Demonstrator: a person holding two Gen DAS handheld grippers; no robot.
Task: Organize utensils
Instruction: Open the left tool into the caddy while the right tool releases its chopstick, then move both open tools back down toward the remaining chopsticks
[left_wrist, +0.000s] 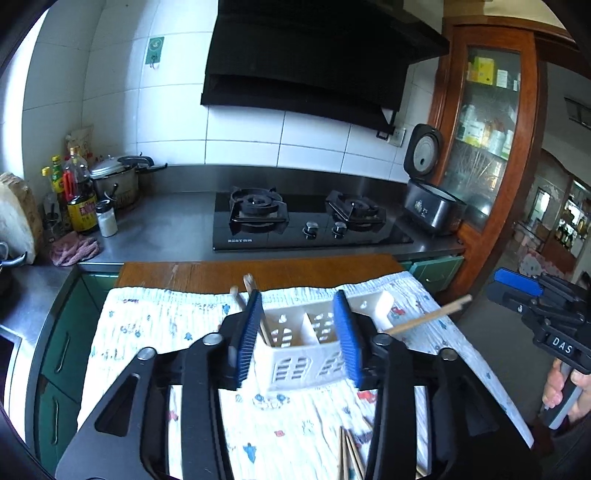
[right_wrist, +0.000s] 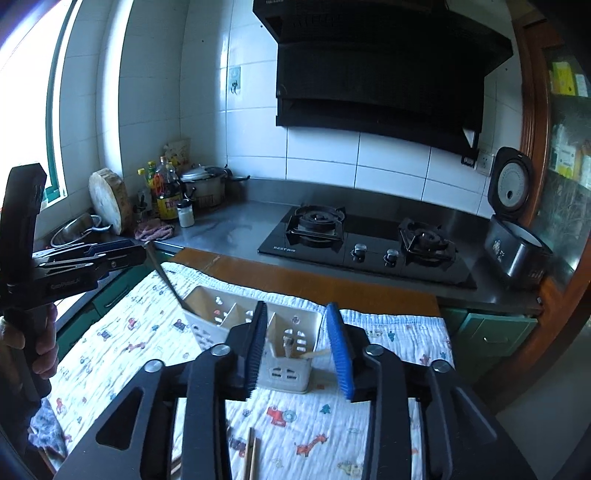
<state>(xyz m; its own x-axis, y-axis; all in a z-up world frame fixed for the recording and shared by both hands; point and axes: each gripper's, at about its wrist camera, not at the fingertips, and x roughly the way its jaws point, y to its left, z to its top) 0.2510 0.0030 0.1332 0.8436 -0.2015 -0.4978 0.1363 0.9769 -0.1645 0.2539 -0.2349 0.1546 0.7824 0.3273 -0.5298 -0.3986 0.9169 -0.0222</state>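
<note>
Now, risks first:
Tipping: white perforated plastic utensil caddy (left_wrist: 301, 354) light, standing on soft printed quilted cloth (left_wrist: 295, 435); a nudge from either gripper likely to topple it.
Spill: wooden chopsticks (left_wrist: 428, 319) leaning far out of the right end; could slide out.
Left gripper (left_wrist: 299, 341): blue ribbed pads apart, nothing clamped, caddy just ahead.
Right gripper (right_wrist: 299, 347): pads apart, empty.
Loose stock: more thin wooden chopsticks (left_wrist: 351, 454) lying on the cloth, near edge.
Caddy: rectangular, divided compartments, slotted walls.
</note>
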